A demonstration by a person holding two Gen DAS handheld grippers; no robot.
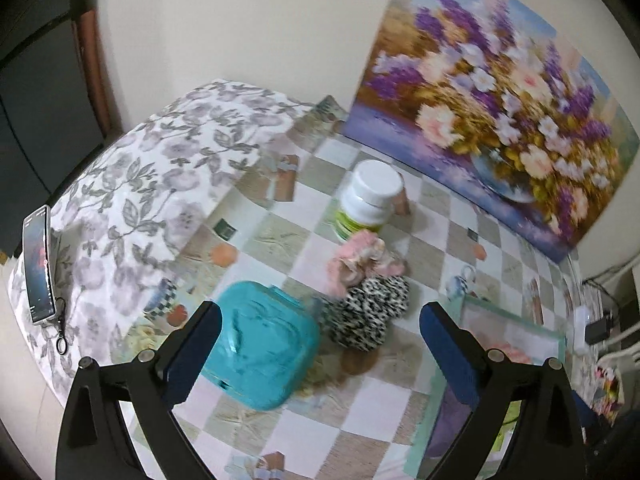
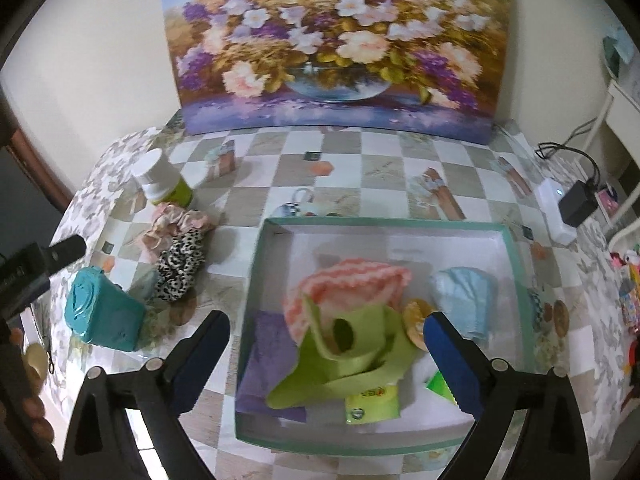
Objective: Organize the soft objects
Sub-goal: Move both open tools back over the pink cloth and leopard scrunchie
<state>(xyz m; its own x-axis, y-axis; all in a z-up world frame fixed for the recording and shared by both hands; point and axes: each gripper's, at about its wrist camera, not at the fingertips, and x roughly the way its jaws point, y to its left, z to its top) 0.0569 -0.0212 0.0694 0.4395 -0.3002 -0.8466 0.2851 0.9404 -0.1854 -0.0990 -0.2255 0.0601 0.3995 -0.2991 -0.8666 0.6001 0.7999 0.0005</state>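
A: Start at the left hand-held gripper (image 1: 320,344) — what is it doing?

B: Its jaws stand wide apart, nothing between them. Dead ahead, a little right of centre, lies the leopard-print scrunchie (image 1: 368,314), and touching it on the far side is the pink scrunchie (image 1: 360,262). The pair runs in a line away from the fingers, toward the white-lidded jar (image 1: 370,196). Just left of the leopard one sits the teal case (image 1: 260,354), close to the left finger.

A: And the right hand-held gripper (image 2: 326,354)?

B: Also released and empty, hovering over the box (image 2: 520,280). From there the scrunchies lie well off to the left, on the table (image 2: 360,168) outside the box — so the left hand is plainly the nearer one. I judge the next move is its to make: straight forward, closing across the leopard scrunchie's narrow side, minding the teal case beside it.

A: Counts?

B: Two scrunchies still outside. In the box: one pink-and-white knitted cloth (image 2: 352,284), one green strap-like piece (image 2: 352,356), one purple cloth (image 2: 272,356), one pale blue soft piece (image 2: 466,296) — four soft things I can tell apart, plus a green packet and an orange round item too hidden to name. One jar, one teal case, one box.
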